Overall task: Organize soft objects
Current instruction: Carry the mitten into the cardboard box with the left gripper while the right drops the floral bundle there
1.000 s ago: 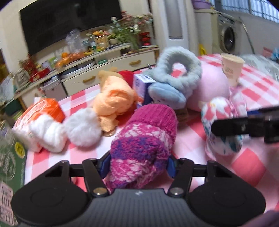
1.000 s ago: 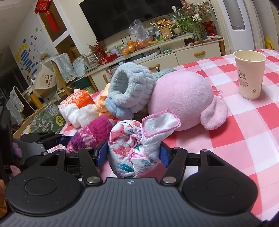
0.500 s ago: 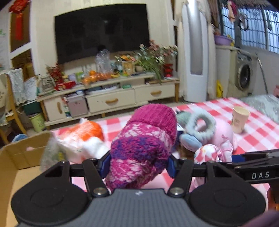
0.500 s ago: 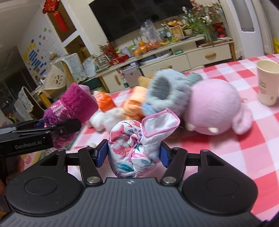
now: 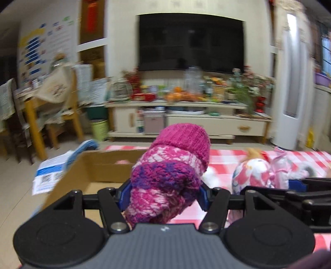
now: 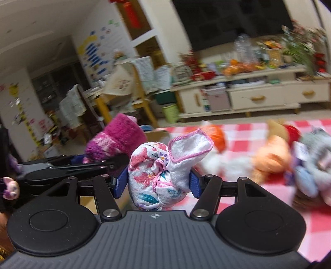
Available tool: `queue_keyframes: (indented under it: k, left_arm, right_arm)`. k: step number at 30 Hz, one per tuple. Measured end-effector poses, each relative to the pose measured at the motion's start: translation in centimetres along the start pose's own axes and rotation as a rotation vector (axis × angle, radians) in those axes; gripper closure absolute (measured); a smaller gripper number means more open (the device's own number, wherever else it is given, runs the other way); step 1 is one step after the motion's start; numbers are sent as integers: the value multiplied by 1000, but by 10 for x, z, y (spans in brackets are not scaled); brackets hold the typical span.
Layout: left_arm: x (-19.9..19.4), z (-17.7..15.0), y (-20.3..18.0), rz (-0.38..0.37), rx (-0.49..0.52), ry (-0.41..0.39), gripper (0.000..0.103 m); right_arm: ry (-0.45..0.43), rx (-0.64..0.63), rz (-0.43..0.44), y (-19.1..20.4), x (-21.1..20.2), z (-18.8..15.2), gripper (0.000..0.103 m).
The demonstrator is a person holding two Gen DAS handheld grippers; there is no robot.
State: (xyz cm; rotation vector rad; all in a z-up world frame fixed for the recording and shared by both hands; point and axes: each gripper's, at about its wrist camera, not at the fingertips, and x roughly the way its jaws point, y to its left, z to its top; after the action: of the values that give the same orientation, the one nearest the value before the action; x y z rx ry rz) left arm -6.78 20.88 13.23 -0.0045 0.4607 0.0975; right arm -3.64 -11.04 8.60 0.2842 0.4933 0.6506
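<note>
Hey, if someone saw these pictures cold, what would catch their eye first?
Probably the magenta knitted sock clamped in the left gripper, above the edge of an open cardboard box. Next, the floral cloth bundle gripped by the right gripper, over the red checked tablecloth.

A home, living room w/ dining corner. Big dark flat TV (image 5: pixel 190 42) on the wall, over a long cream TV cabinet (image 5: pixel 186 115) w/ drawers; its top is crowded w/ oranges, a plastic bottle, potted flowers, small boxes etc. Tall white floor-standing AC unit (image 5: pixel 290 82) in the right corner. Left side: wooden chairs (image 5: pixel 37 115) draped w/ cloths, a green bin (image 5: pixel 100 130), kids' paper cut-outs on the wall (image 6: pixel 93 51), red hanging ornament (image 6: pixel 131 14). Near the camera, a desk w/ red-white checked cloth (image 6: pixel 248 132) carrying plush toys, and an open cardboard box (image 5: pixel 99 163) beside it.
</note>
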Motion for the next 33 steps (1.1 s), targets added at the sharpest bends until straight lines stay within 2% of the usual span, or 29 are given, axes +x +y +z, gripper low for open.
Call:
queue_keyframes:
  k: [7,12,18,20,22,25,30,33]
  left_arm:
    - [10,-4,62,161,-157,59,42]
    - [17,-7,77,212,-196,91,42]
    - [19,-11,80,222,-197,127,39]
    - [20,-12,81,224,-195,136,38]
    - [16,-10,79,231,-191,116,36]
    - [8,-7,71,258,-148,73,21]
    - [5,-7,53,226,-106,50,21]
    - [5,-7,39,204,-92,40,21]
  right_arm:
    - [42,-109,87,36,36,8,28]
    - [92,-164,146,45,61,-1,27]
    - [143,-208,172,52,78,-10,24]
    - [158,-206,185,50,78,-8,1]
    - [163,-197,194,49,77,-8,2]
    - [155,-188,191,47,68,-6,2]
    - [103,-133,140,40,55,-2,1]
    - [60,-129,72,32,39,-4,0]
